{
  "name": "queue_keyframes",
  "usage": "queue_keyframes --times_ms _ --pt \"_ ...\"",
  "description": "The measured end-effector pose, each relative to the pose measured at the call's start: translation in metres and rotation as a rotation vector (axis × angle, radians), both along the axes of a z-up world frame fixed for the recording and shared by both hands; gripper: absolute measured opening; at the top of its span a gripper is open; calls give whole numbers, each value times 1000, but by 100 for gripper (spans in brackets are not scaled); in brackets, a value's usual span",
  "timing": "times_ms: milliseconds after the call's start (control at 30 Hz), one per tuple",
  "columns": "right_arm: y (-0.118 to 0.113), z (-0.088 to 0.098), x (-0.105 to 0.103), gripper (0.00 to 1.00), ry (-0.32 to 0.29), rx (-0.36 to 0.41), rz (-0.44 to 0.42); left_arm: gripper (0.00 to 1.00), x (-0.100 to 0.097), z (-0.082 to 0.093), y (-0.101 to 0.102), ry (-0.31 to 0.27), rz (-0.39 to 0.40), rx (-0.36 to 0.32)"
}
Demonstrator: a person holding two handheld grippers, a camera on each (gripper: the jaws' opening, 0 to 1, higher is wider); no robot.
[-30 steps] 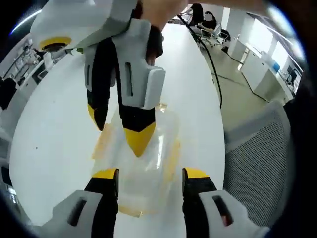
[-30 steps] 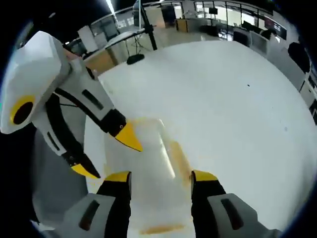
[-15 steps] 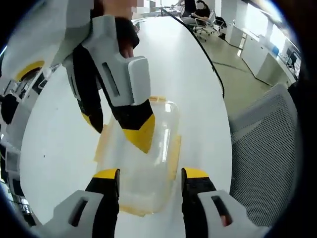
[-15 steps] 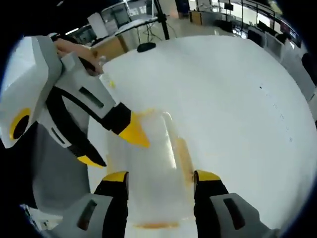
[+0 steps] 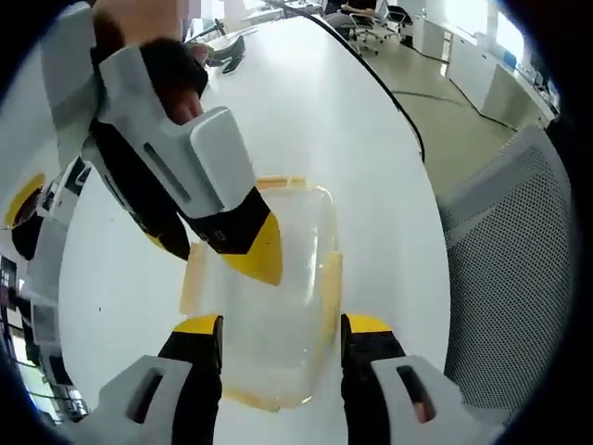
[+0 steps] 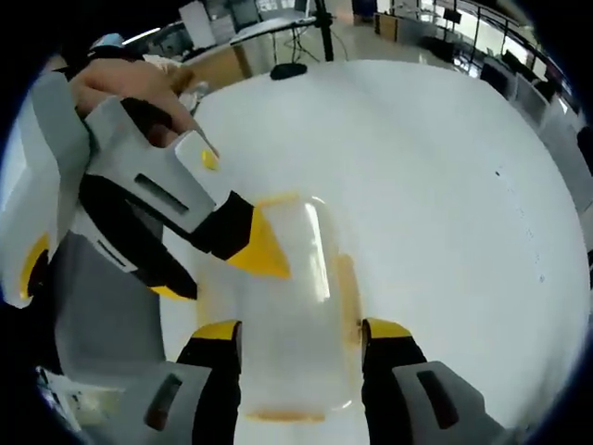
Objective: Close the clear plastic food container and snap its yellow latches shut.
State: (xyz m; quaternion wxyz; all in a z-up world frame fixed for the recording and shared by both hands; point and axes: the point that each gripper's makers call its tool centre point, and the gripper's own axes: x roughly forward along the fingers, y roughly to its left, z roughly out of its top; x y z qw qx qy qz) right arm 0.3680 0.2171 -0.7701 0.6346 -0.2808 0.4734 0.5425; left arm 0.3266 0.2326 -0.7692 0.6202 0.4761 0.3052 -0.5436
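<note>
In the left gripper view we see the clear container lying on the white table, lid on, yellow latches along its sides. Our left gripper stands open with the container's near end between its jaws, gripping nothing. The right gripper reaches over the container, tips parted.

In the right gripper view the container lies between the right gripper's spread, empty jaws. The left gripper crosses the container's far end, a hand behind it.

The right hand-held gripper hides part of the clear container's lid and left latch
</note>
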Motion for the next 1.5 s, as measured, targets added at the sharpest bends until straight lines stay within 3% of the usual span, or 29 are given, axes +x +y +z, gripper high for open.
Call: queue_keyframes --times_ms 167,467,600,633,767,800,933,1367,1433,1500 --pt "3 -2 1 52 23 2 15 54 4 -3 -1 -25 -9 0" --pt "2 -2 0 51 58 2 15 52 6 -3 -2 -38 -23 9" --pt "1 -3 3 47 67 1 10 51 7 -3 -2 -41 -28 7" --pt "7 -3 4 47 86 39 -24 51 8 -4 -2 -48 -35 17" --pt "1 -3 7 42 94 22 -7 50 12 -4 1 -70 -21 41" --pt "1 -3 7 41 102 24 -25 50 11 -4 -2 -72 -48 32" --pt "1 -3 6 40 110 30 -26 50 14 -4 0 -59 -33 28" --pt "1 -3 4 39 129 9 18 50 12 -5 -2 -74 -6 41" --pt "2 -3 3 36 141 15 92 50 8 -5 -2 -74 14 57" --pt "1 -2 5 37 151 22 90 50 8 -5 -1 -80 20 57"
